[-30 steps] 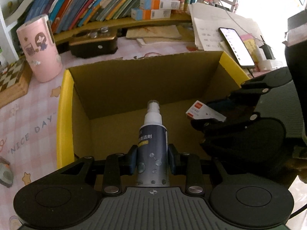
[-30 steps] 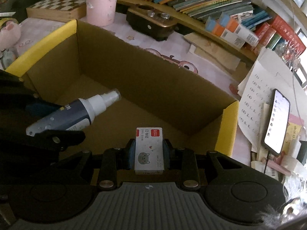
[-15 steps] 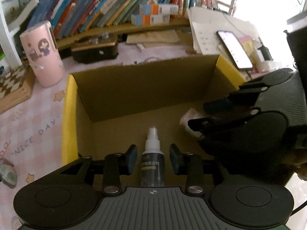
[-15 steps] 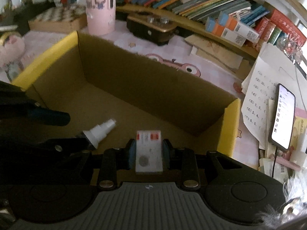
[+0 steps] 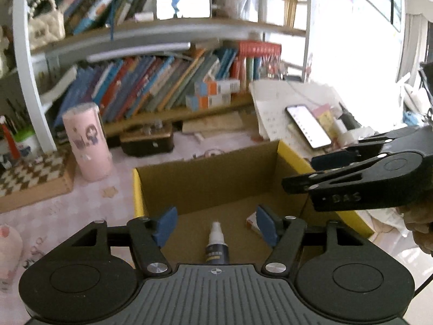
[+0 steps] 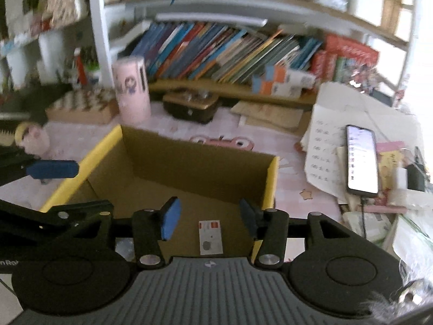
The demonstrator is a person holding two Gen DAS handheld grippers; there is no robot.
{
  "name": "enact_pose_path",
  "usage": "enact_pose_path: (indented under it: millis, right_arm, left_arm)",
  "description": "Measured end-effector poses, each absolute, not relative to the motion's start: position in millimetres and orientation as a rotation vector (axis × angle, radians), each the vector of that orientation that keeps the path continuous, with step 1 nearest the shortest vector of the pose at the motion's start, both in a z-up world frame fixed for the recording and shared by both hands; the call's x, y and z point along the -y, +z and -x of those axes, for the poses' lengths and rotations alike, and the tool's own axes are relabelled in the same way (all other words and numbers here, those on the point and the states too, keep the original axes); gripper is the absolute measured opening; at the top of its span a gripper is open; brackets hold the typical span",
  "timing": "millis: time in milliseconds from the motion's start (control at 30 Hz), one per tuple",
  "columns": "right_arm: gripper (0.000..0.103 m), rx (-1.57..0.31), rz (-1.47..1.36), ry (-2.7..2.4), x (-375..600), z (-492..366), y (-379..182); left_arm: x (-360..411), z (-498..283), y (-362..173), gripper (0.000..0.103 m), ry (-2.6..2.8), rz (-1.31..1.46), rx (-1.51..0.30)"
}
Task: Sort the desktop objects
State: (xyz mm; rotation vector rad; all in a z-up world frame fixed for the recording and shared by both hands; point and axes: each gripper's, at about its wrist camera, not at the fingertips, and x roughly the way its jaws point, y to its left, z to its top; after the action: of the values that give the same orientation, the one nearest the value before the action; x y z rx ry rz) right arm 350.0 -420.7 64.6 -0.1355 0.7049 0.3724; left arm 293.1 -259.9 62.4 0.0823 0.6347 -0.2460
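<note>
The left gripper [image 5: 215, 223] is hanging over the cardboard box [image 5: 208, 181], its jaws opening with nothing between the blue pads; the spray bottle [image 5: 216, 246] is lying loose on the box floor below it. The right gripper [image 6: 208, 218] is doing likewise, jaws opening and empty, and the small card packet [image 6: 210, 237] is resting flat on the box floor beneath. Both things are sitting in the box, near one another.

The bottle is looking light, rigid and smooth-sided, so it could roll or slip; I would take it across the dark body, not the thin white nozzle. The packet is seeming very light and thin, likely to crush if squeezed hard; its two long edges are offering the best hold.
</note>
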Motion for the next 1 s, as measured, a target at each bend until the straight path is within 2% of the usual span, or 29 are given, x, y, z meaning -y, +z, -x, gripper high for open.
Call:
enact_pose_path:
  millis: [133,433,1000]
  right_arm:
    - [0.058,-0.635,0.085,0.33,431.7,-325.7,77.3]
    - [0.062,-0.548,0.021,0.231,447.1,-272.5,86.9]
    - [0.063,-0.597,-0.079,0.132,421.2,-196.8,57.4]
  left_arm:
    - [253.1,-278.0,70.9,0.073,-0.243,-0.082,-0.602]
    - [231.3,-238.4,84.6,0.085,-0.197,-0.054,-0.507]
    - [184.0,-174.8,58.7,0.087,-0.148,-0.048,-0.549]
